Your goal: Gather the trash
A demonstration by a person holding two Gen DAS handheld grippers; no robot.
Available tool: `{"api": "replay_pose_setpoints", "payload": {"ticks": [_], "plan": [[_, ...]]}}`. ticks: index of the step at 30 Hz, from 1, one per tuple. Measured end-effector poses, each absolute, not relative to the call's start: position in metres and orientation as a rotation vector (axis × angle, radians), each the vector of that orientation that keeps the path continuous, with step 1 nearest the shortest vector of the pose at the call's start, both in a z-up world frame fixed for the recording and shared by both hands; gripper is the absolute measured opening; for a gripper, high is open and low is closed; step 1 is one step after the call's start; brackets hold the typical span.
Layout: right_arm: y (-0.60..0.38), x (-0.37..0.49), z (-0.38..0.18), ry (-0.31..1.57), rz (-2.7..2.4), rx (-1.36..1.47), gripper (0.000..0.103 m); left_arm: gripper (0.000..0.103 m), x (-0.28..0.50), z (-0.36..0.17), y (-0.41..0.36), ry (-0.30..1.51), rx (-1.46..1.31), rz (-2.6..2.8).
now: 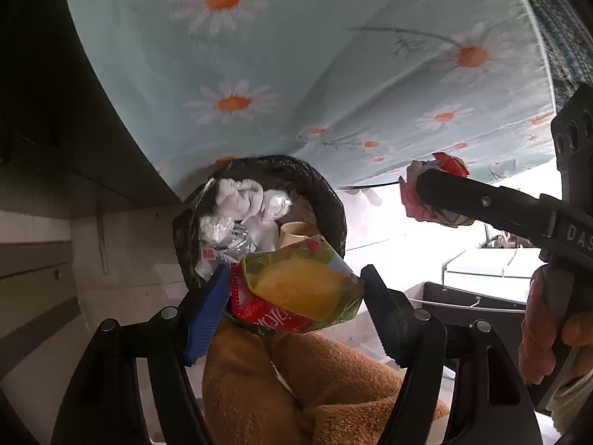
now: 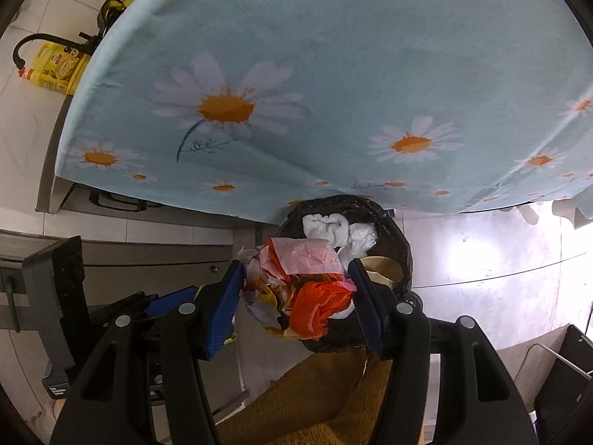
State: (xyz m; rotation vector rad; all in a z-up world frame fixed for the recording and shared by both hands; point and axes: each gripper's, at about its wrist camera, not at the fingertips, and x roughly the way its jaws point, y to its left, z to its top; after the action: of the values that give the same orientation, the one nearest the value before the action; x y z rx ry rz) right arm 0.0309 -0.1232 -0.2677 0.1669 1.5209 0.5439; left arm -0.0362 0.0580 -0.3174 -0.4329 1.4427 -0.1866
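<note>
Left gripper (image 1: 296,289) closed on a crushed juice carton (image 1: 302,289) with a lemon picture and a red edge, fingers (image 1: 209,304) pressing it from both sides, held just above the near rim of the trash bin (image 1: 335,204). Right gripper (image 2: 296,293) closed on a crumpled wad of paper (image 2: 300,285) in pink, orange and white, blue pads (image 2: 226,296) touching it left and right, also held over the bin (image 2: 402,244). Bin lined with a black bag and standing on the floor, right beside the hanging edge of the table, under a light blue tablecloth (image 1: 296,55) with daisies. Inside the bin: crumpled white tissues (image 1: 241,196), a piece of clear shiny plastic wrap (image 1: 220,237), and a beige paper cup (image 1: 294,231) lying toward the right side. In the left wrist view, right gripper with its paper wad (image 1: 437,193) seen to the right of the bin and apart from the carton. Brown fleece fabric (image 1: 296,389) below both grippers. Yellow bottle (image 2: 57,68) on the floor past the far table edge.
</note>
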Motion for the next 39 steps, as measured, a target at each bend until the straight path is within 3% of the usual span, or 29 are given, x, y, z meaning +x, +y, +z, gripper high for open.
{"api": "replay_pose_setpoints", "payload": {"ticks": [4,6,9,19,30,39], "plan": [[-0.126,0.033,-0.271,1.529,0.537,0.175,0.064,0.074,-0.037,-0.326,0.069,1.461,-0.486,-0.142],[-0.127,0.035,-0.271,1.536,0.541,0.191,0.072,0.077,-0.036,-0.329,0.07,1.467,-0.464,-0.118],[-0.135,0.039,-0.269,1.524,0.529,0.22,0.078,0.077,-0.035,-0.329,0.075,1.465,-0.483,-0.092],[-0.153,0.038,-0.253,1.499,0.538,0.169,0.079,0.077,-0.046,-0.305,0.071,1.411,-0.484,-0.023],[-0.182,0.022,-0.19,1.401,0.599,0.15,0.08,0.078,-0.052,-0.227,0.041,1.297,-0.361,-0.026],[-0.21,0.011,-0.102,1.165,0.617,0.095,0.081,0.078,-0.04,-0.139,0.033,1.159,-0.315,-0.04]]}}
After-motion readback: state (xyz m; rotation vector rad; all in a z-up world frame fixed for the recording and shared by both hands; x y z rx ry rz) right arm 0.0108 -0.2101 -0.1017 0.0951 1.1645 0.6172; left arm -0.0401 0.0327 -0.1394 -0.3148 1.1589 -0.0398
